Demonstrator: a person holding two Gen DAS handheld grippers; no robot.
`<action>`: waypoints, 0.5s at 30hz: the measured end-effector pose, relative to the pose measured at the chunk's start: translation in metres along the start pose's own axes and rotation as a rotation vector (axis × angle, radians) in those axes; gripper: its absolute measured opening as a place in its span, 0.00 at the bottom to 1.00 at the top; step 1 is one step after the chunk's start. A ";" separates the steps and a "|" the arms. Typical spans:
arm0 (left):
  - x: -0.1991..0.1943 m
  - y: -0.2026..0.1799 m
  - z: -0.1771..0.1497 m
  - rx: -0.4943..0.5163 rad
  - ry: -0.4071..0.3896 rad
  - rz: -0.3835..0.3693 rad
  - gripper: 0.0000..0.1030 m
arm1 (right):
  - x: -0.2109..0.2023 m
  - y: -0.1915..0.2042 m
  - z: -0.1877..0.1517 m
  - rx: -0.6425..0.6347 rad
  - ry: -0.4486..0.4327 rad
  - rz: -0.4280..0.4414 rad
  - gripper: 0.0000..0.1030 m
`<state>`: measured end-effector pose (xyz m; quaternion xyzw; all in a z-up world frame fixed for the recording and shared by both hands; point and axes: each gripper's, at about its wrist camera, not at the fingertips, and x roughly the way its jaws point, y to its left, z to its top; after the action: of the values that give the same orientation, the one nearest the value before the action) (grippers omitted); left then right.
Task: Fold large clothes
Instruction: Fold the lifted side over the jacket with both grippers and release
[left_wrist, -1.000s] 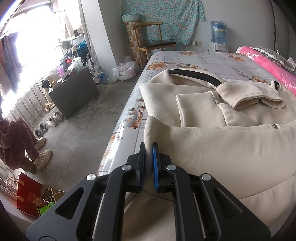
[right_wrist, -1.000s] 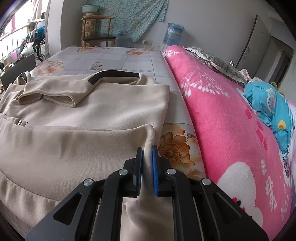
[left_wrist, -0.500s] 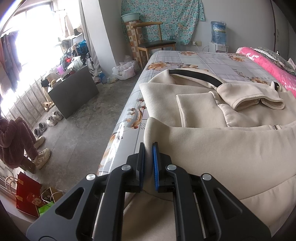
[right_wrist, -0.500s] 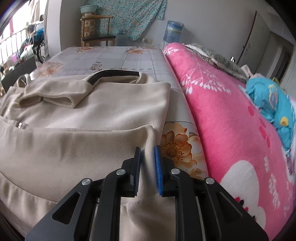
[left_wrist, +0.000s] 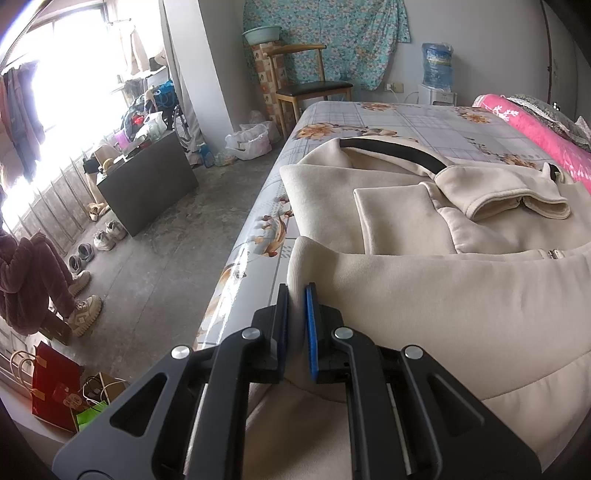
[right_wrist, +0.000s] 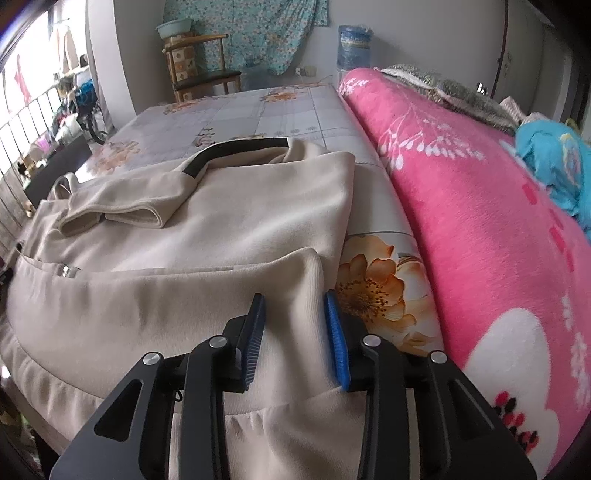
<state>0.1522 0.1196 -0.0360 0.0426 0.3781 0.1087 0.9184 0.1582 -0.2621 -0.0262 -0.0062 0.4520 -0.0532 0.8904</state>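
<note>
The cream jacket (left_wrist: 443, 288) is soft, matt knit cloth with a ribbed hem. The bed (left_wrist: 424, 122) wears a glossy, smooth flowered cover. The pink blanket (right_wrist: 480, 229) looks fleecy. The tongs (right_wrist: 295, 332) are matt black plastic with ridged blue pads.

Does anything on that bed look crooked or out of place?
Only slightly. The beige jacket is folded unevenly: its sleeve cuff lies bunched across the top, and the folded-over hem runs at a slant. The left gripper pinches one hem corner; the right gripper is open around the other.
</note>
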 end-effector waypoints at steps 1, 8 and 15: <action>0.000 0.001 0.000 -0.002 -0.004 0.004 0.09 | -0.003 0.003 -0.001 -0.020 -0.008 -0.027 0.13; -0.028 0.011 -0.002 -0.052 -0.053 0.005 0.06 | -0.063 0.014 -0.011 -0.057 -0.151 -0.084 0.06; -0.118 0.045 0.003 -0.120 -0.230 -0.057 0.05 | -0.144 0.011 -0.004 -0.031 -0.362 -0.073 0.06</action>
<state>0.0648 0.1354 0.0541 -0.0111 0.2642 0.0997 0.9593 0.0717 -0.2361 0.0871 -0.0459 0.2848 -0.0762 0.9544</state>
